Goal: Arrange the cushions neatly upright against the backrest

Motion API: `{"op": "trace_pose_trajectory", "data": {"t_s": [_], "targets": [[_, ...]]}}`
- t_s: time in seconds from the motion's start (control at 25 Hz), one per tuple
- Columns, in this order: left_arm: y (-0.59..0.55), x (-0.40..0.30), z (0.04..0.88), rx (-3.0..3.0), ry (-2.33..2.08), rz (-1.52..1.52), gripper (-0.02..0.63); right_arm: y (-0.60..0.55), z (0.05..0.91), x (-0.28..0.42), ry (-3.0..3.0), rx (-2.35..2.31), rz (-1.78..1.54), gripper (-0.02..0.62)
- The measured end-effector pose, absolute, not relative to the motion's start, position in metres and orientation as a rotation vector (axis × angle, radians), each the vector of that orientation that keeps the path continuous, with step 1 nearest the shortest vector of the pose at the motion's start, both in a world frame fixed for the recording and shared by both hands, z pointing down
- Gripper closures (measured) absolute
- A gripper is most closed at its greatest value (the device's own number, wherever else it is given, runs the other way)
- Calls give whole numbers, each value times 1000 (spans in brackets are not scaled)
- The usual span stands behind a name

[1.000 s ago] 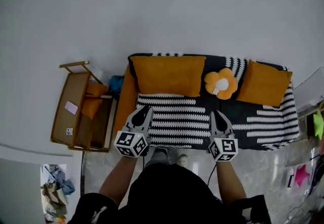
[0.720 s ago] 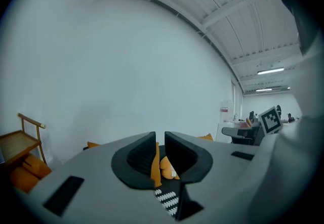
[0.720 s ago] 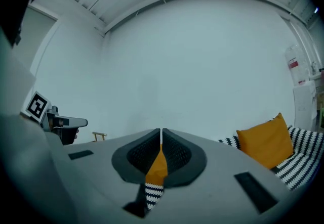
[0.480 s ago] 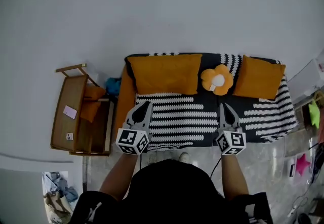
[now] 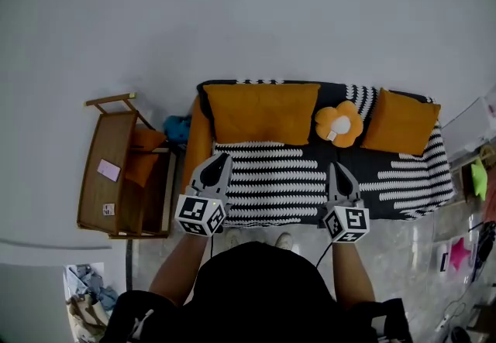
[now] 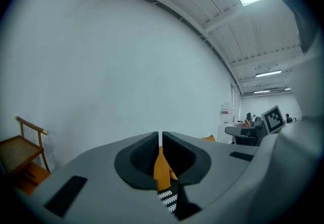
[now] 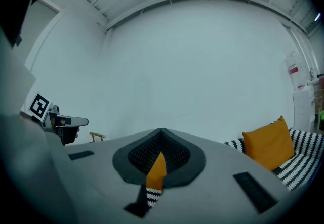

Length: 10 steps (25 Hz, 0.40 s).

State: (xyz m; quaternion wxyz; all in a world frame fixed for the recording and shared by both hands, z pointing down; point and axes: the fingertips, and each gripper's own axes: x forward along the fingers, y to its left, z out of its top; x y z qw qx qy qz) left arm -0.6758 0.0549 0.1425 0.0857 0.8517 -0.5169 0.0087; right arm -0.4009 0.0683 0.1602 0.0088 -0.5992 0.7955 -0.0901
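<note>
On the black-and-white striped sofa [image 5: 403,179] three cushions lean upright on the backrest: a wide orange cushion [image 5: 262,113], a small flower cushion [image 5: 339,123] and a second orange cushion [image 5: 400,123]; the last also shows in the right gripper view [image 7: 268,144]. Another orange pad [image 5: 197,149] stands along the sofa's left arm. My left gripper [image 5: 219,163] hovers over the seat's front left, shut and empty [image 6: 160,134]. My right gripper [image 5: 334,172] hangs over the seat below the flower cushion, also shut on nothing [image 7: 162,131].
A wooden side rack [image 5: 116,175] stands left of the sofa with an orange cushion [image 5: 141,162] on it and a blue item [image 5: 178,129] behind. Clutter lies on the floor at the lower left [image 5: 84,287] and right [image 5: 461,252]. A white wall rises behind the sofa.
Both grippers have shifted slightly over the seat's front edge; the right one drifted right, then back left. The cushions have not moved.
</note>
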Motion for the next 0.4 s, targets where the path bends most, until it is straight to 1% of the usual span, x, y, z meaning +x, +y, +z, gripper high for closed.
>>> {"op": "trace_pose_trajectory", "data": {"t_s": [0.4], "targets": [[42,-683,145,2547,-1530,33,569,54,163,-414,2518,-1871,-274,568]]}}
